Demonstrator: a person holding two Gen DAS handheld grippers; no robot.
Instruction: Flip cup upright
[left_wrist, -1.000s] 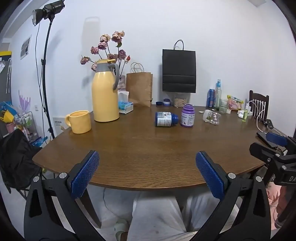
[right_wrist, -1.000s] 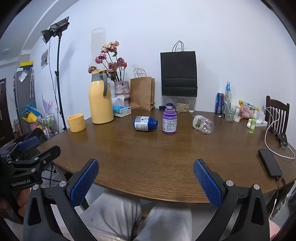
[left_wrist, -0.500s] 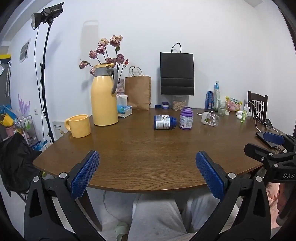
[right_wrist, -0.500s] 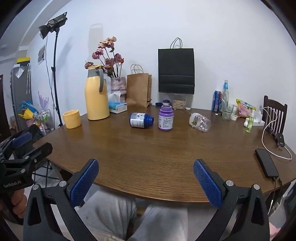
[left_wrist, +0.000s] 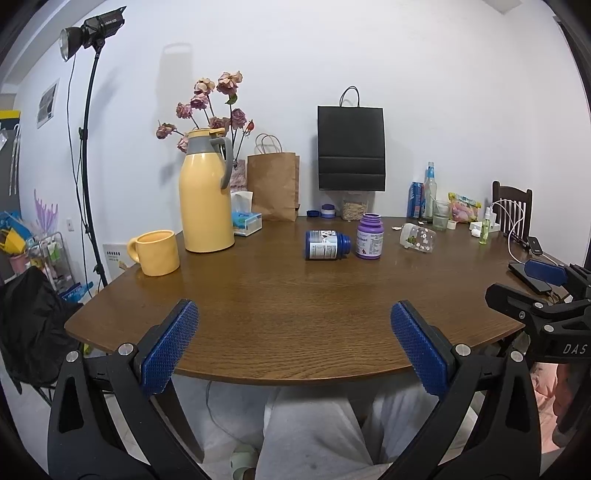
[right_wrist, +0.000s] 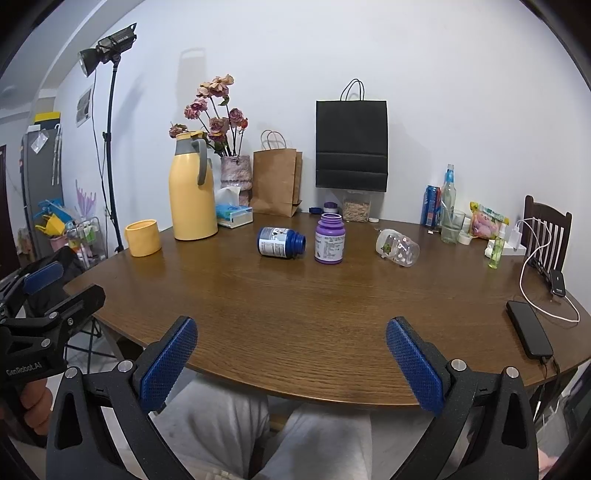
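Observation:
A clear cup with a flower print (left_wrist: 417, 238) lies on its side on the far right of the brown table (left_wrist: 295, 310); it also shows in the right wrist view (right_wrist: 398, 246). My left gripper (left_wrist: 293, 345) is open and empty at the table's near edge. My right gripper (right_wrist: 291, 363) is open and empty at the near edge too, far from the cup. Each gripper shows at the edge of the other's view.
A yellow mug (left_wrist: 155, 252) and a yellow thermos jug (left_wrist: 207, 192) stand at the left. A blue bottle (right_wrist: 280, 242) lies on its side beside an upright purple bottle (right_wrist: 330, 238). Paper bags, bottles and a glass stand at the back. A phone (right_wrist: 529, 328) lies at the right edge.
Both grippers have drifted and tilted slightly, so the table sits a little lower in the views. Nothing on the table has moved.

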